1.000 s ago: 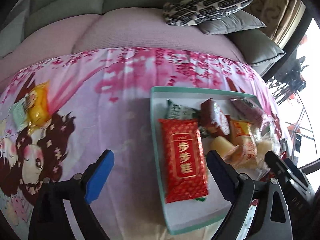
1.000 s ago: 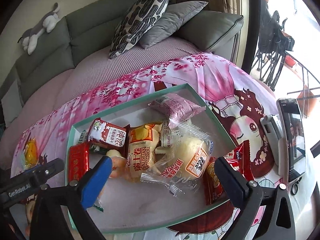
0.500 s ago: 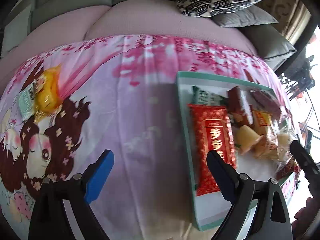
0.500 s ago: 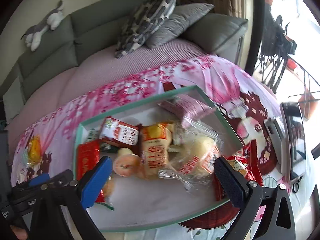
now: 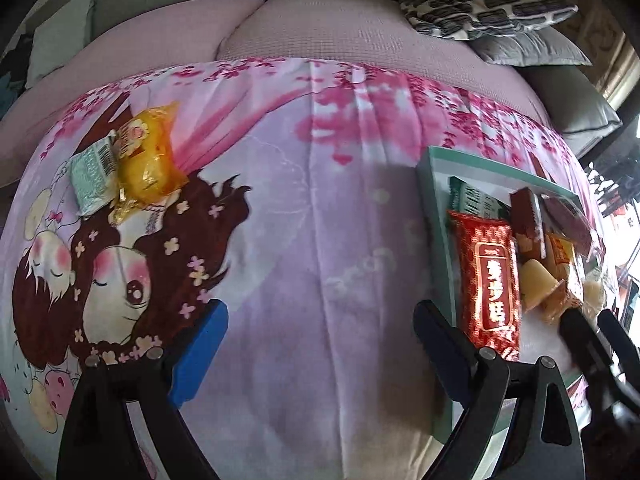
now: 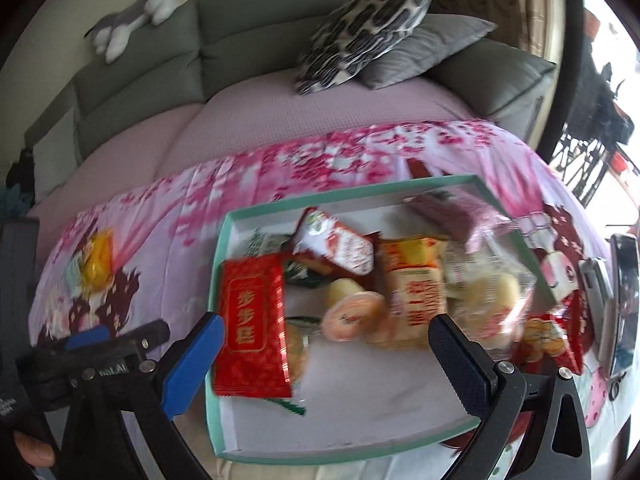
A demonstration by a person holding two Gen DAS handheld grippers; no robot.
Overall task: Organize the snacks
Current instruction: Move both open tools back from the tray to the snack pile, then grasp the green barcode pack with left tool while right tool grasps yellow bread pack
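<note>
The wide-open, empty left claw (image 5: 320, 344) is nearer the yellow snack packet (image 5: 150, 160) lying at ten o'clock, long axis pointing toward one o'clock.

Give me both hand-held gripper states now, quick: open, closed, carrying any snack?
Left hand-held gripper: open, holding nothing, over the bare cloth.
Right hand-held gripper: open, holding nothing, over the snack tray.

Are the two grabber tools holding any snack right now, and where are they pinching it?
No. The left tool and the right tool are both open with nothing between their fingers. The snacks lie loose in the tray.
</note>
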